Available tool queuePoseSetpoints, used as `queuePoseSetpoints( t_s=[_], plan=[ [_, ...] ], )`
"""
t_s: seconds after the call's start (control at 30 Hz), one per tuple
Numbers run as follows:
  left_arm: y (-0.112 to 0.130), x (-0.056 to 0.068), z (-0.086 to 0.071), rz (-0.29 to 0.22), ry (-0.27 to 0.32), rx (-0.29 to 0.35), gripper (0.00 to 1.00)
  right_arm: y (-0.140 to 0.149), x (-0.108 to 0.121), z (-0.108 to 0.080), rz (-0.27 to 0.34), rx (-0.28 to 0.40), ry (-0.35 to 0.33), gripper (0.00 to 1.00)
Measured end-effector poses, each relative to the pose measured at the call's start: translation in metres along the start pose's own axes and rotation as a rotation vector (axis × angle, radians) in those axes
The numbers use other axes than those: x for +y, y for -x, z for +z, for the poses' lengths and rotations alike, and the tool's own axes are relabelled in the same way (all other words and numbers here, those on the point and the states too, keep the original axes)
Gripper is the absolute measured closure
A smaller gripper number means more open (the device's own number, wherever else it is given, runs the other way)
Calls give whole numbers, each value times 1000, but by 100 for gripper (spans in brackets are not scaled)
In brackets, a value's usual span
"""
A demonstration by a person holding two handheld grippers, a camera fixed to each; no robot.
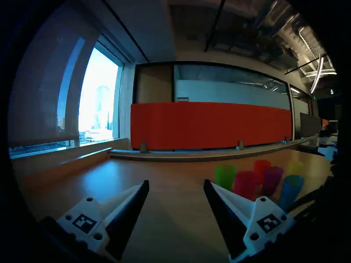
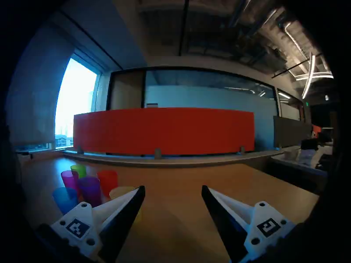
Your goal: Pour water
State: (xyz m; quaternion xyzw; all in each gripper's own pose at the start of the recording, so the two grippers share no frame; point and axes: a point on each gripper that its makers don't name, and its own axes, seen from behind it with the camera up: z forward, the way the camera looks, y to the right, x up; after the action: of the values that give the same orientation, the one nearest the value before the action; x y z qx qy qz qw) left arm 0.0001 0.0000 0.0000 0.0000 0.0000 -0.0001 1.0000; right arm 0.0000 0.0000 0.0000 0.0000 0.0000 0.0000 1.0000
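Several coloured plastic cups stand in a cluster on the wooden table (image 1: 175,210). In the left gripper view a green cup (image 1: 225,175), a pink cup (image 1: 244,184), a red cup (image 1: 261,168), a purple cup (image 1: 272,179), a yellow cup (image 1: 295,167) and a blue cup (image 1: 291,189) sit to the right of my left gripper (image 1: 176,184), which is open and holds nothing. In the right gripper view the cluster lies at the left: blue cup (image 2: 65,199), purple cup (image 2: 90,189), red cup (image 2: 107,182), green cup (image 2: 79,170). My right gripper (image 2: 173,189) is open and empty.
A red partition (image 1: 210,125) with glass above runs along the table's far edge. A bright window (image 1: 98,103) is at the left. Another desk with objects (image 2: 307,158) stands to the right. Bare tabletop (image 2: 184,184) stretches ahead of both grippers.
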Motion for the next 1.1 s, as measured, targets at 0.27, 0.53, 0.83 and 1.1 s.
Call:
queuePoseSetpoints(
  t_s=[0.27, 0.53, 0.83, 1.1],
  plan=[
    [-1, 1, 0, 0, 6, 0, 8, 0, 0, 1, 0, 0, -1, 0],
    [-3, 2, 0, 1, 9, 0, 8, 2, -4, 1, -3, -6, -20, 0],
    [-5, 4, 2, 9, 22, -20, 8, -11, -5, 0, -46, -22, -20, 0],
    [-32, 10, 9, 18, 65, -14, 8, -38, -10, 0, -64, -14, -36, 0]
  ],
)
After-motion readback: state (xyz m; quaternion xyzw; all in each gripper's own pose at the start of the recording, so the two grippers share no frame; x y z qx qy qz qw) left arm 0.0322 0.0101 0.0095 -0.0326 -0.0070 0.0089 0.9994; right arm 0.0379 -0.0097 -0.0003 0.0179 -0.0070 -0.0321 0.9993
